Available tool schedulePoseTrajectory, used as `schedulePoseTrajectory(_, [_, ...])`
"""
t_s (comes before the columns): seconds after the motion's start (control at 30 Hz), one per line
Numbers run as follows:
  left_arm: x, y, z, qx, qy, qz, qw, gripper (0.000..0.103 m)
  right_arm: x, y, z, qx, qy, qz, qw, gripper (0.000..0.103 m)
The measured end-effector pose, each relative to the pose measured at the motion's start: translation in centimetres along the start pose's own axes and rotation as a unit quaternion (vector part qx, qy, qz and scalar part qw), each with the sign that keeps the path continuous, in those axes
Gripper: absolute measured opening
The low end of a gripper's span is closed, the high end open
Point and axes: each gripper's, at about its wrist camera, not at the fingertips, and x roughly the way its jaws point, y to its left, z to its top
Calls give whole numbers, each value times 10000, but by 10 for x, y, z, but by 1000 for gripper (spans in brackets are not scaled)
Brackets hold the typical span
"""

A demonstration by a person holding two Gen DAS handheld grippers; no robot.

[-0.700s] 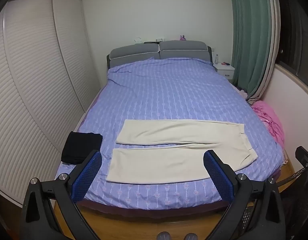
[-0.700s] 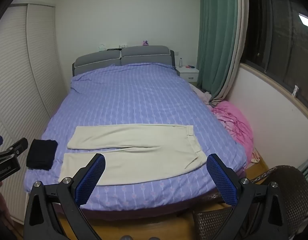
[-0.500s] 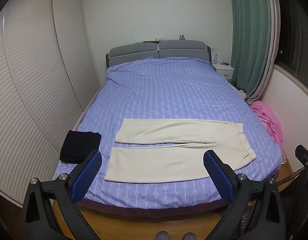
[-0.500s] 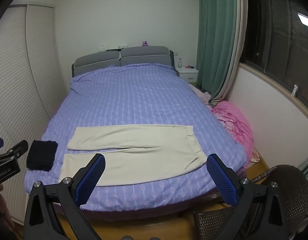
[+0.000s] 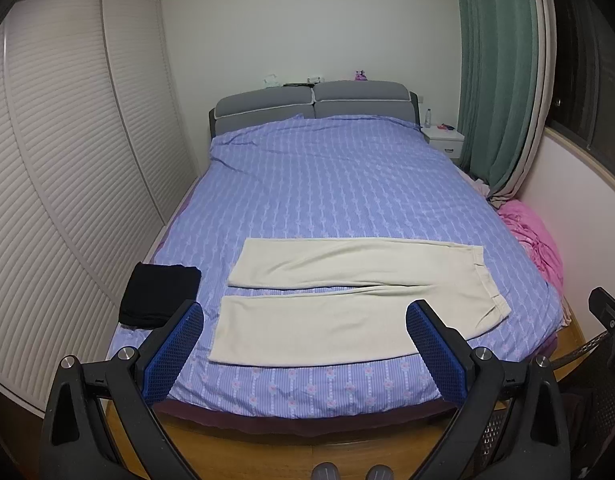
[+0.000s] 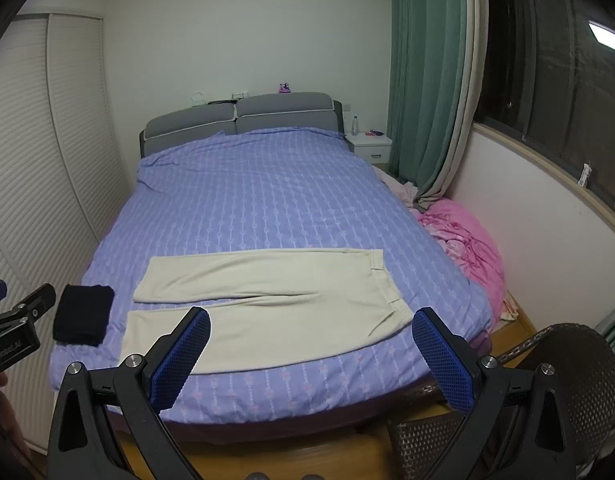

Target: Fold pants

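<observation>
Cream pants (image 5: 347, 292) (image 6: 267, 300) lie flat across the foot of the purple bed (image 5: 327, 184) (image 6: 259, 200), legs side by side pointing left, waistband at the right. My left gripper (image 5: 303, 332) hovers before the bed's foot edge, open and holding nothing, well short of the pants. My right gripper (image 6: 311, 338) is open too, empty, at a similar distance, more toward the waistband side. The left gripper's body shows at the left edge of the right wrist view.
A folded black garment (image 5: 159, 294) (image 6: 83, 312) sits on the bed's near left corner. A slatted wardrobe (image 5: 67, 160) lines the left side. A pink blanket (image 6: 467, 240) lies right of the bed, and a wicker chair (image 6: 559, 384) stands near right. Nightstand (image 6: 369, 146) and green curtain (image 6: 423, 80) are at the back right.
The left wrist view has drifted slightly, with the bed and pants shifting a little left and down. The right gripper's view is nearly the same. Both stayed open.
</observation>
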Motion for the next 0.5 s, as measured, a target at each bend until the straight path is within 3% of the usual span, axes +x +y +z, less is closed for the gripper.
schedulePoseTrajectory(0.5, [3,0,-5,-22,-2,26,10000,103,2,-1,0,-19,-19,35,10000,102])
